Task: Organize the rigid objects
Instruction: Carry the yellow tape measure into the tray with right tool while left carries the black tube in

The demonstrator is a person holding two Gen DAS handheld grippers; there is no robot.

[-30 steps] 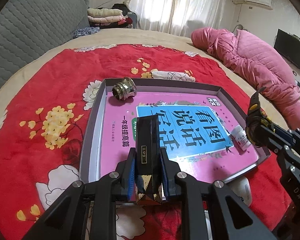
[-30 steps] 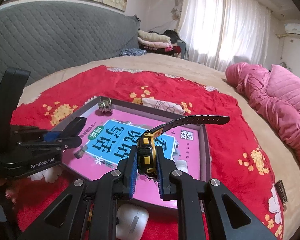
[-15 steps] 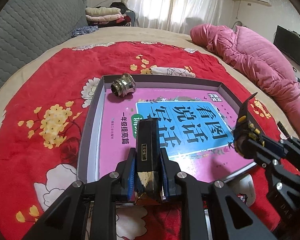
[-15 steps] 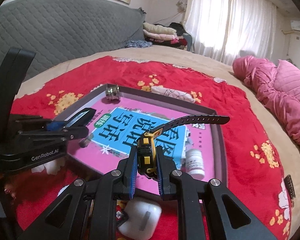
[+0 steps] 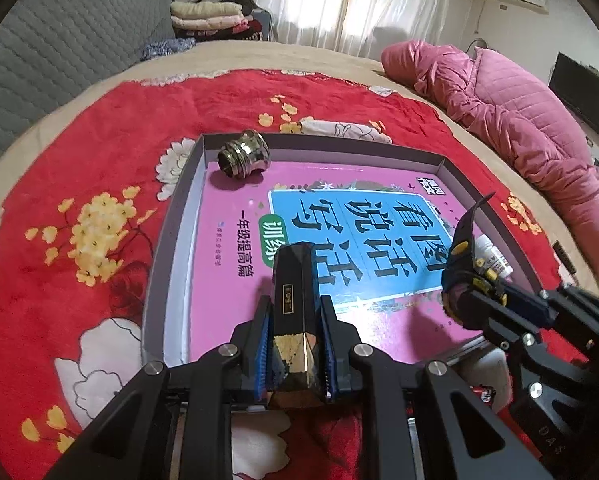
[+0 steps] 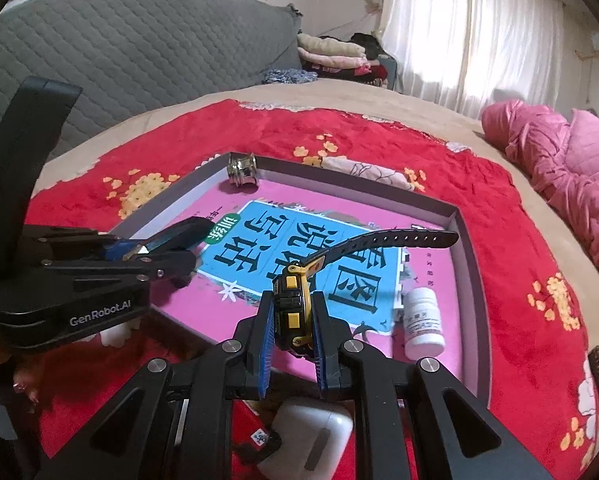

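On the red floral blanket (image 5: 99,152) lies a shallow grey tray (image 5: 159,264) lined with a pink book. A metal fitting (image 5: 243,159) lies in its far-left corner. The left gripper (image 5: 293,334) is clamped on a black faceted block (image 5: 292,280), possibly a lighter. The right gripper (image 6: 293,316) pinches a yellow-and-black watch (image 6: 293,300) over the tray; 1 white bottle (image 6: 422,322) lies beside it.

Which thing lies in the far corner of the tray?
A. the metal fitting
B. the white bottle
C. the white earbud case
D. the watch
A: the metal fitting lies on its side in the tray's far corner, while the white bottle lies along the other side, near the rim.
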